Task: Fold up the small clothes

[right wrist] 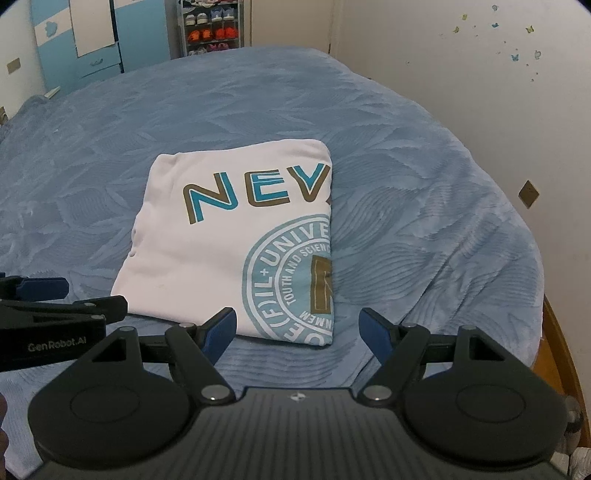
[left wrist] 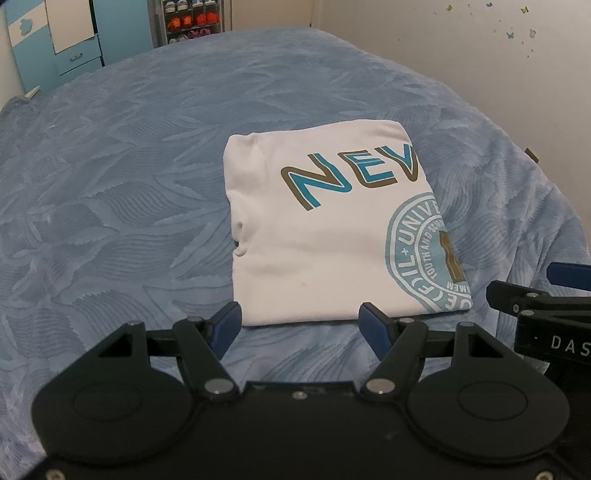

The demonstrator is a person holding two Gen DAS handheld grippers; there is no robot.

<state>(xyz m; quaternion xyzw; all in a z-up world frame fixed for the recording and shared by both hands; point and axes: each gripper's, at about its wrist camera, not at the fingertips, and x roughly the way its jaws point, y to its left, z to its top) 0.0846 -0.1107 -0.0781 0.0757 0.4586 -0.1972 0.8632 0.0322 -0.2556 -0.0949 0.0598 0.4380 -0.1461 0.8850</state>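
A white T-shirt (left wrist: pixel 325 236) with teal "NEV" lettering and a round teal seal lies folded into a compact rectangle on the blue bedspread (left wrist: pixel 129 192). It also shows in the right wrist view (right wrist: pixel 229 243). My left gripper (left wrist: pixel 301 325) is open and empty, just in front of the shirt's near edge. My right gripper (right wrist: pixel 297 330) is open and empty, at the shirt's near right corner. Each gripper shows at the edge of the other's view: the right one (left wrist: pixel 546 295) and the left one (right wrist: pixel 55 295).
The bed's right edge drops toward a white wall (right wrist: pixel 461 92) and a wooden bed frame (right wrist: pixel 561 350). A blue-and-white wardrobe (right wrist: pixel 96 40) and a shoe rack (right wrist: pixel 210 26) stand beyond the far end of the bed.
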